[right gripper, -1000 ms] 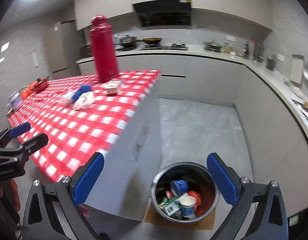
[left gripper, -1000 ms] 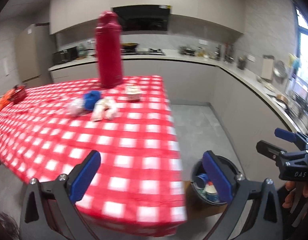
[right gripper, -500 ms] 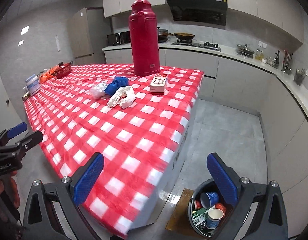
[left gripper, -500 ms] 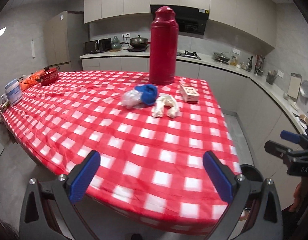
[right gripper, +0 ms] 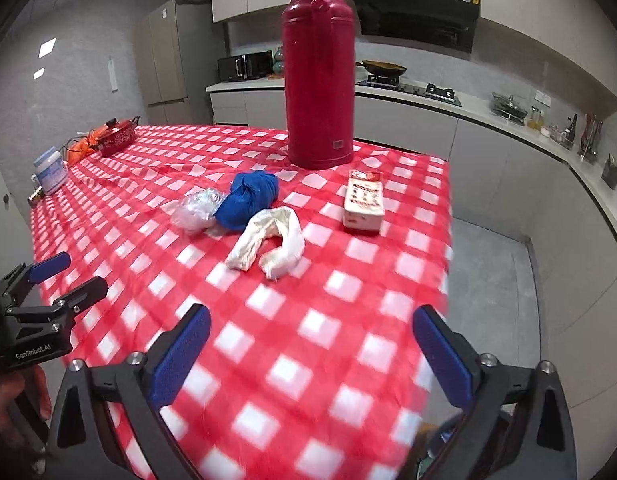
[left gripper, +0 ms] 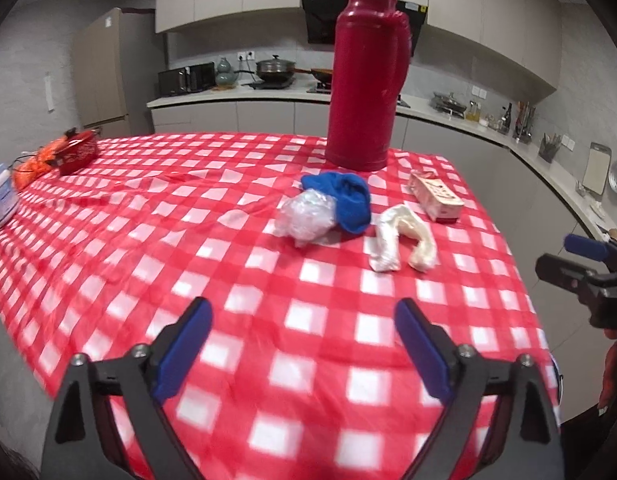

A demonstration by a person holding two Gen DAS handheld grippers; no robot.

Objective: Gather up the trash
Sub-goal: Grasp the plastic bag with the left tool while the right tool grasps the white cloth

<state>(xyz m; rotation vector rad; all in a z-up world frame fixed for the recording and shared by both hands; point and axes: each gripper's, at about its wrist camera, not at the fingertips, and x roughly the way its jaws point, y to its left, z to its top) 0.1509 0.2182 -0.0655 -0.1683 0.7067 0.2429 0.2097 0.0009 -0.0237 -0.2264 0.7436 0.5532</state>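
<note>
From your left wrist view, your left gripper (left gripper: 302, 354) stands wide with its jaws just starting to close and nothing between them, over the near part of the checked tablecloth (left gripper: 148, 248). Four pieces of trash lie uncollected ahead, near the red thermos (left gripper: 366, 80): a crumpled clear plastic bag (left gripper: 306, 220) touching a blue wad (left gripper: 348, 202), a white twisted wrapper (left gripper: 400, 242) just beside them, and a small carton (left gripper: 436, 196) towards the table's right edge.

From your right wrist view, your right gripper (right gripper: 312, 354) is likewise wide, jaws beginning to close, empty. The white wrapper (right gripper: 268, 244) lies nearest ahead of it, the carton (right gripper: 364, 202) beyond to the right, the blue wad (right gripper: 250, 200) and plastic bag (right gripper: 198, 210) to the left. No bin shows clearly here. By my judgement, none of these four is picked up yet, so all of the visible table trash is left to do.
</note>
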